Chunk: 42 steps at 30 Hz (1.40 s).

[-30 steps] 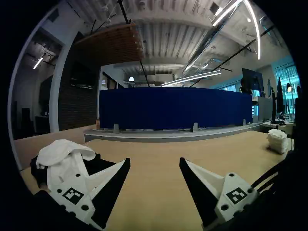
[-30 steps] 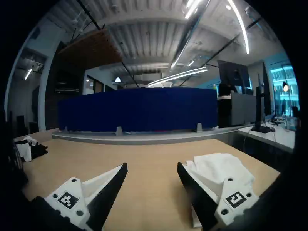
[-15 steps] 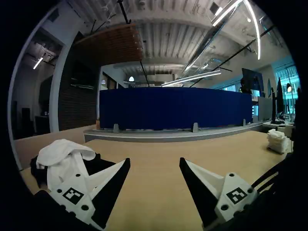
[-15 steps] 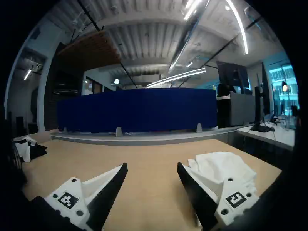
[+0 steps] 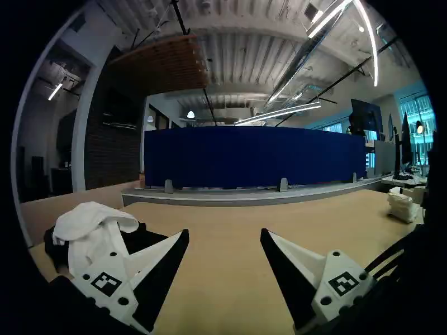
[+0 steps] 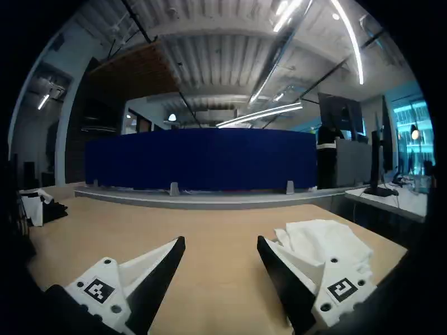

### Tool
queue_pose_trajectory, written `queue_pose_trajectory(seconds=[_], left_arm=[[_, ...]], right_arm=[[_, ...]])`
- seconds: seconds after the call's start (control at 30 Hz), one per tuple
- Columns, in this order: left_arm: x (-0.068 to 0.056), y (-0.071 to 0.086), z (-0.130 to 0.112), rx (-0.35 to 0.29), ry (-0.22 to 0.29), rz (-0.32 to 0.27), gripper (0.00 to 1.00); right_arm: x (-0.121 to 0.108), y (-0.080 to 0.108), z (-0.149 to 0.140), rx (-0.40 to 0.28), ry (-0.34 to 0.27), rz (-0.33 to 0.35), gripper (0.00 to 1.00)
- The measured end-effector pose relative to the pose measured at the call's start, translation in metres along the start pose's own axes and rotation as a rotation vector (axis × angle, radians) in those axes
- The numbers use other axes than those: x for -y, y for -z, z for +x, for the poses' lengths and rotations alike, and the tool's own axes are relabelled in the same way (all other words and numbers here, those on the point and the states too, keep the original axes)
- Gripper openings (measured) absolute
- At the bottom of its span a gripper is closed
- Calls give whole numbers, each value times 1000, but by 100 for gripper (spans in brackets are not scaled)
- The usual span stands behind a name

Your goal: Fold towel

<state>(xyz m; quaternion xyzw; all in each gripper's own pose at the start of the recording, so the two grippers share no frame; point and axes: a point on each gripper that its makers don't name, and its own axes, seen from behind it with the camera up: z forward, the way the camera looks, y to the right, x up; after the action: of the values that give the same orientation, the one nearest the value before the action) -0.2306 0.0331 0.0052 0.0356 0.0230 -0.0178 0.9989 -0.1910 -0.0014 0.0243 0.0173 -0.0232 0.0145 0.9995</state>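
Towel (image 5: 89,220) lies crumpled at the near left of the table (image 5: 234,215), draped over a black object (image 5: 134,234) I cannot identify, just beyond the left gripper (image 5: 223,231). In the right gripper view it sits far left. That gripper and the right gripper (image 6: 220,239) both hover spread wide and empty over bare wood. A white stack (image 6: 321,243) rests at the near right, beside the right gripper. Folding has not begun, so I judge the step is fetching the towel. Pinch one clear edge rather than the bunched middle, draw it onto open wood, and flatten it before any fold. Compared with a second ago almost nothing differs: the left gripper view is steady, and the right gripper view has tilted a little.
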Motion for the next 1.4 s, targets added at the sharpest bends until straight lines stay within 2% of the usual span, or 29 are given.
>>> queue_pose_trajectory(seconds=[0.27, 1.4], left_arm=[[0, 0, -1, 0, 0, 0, 95], [0, -1, 0, 0, 1, -2, 95]], right_arm=[[-1, 2, 6, -28, 1, -3, 100], [-2, 1, 4, -27, 2, -1, 100]])
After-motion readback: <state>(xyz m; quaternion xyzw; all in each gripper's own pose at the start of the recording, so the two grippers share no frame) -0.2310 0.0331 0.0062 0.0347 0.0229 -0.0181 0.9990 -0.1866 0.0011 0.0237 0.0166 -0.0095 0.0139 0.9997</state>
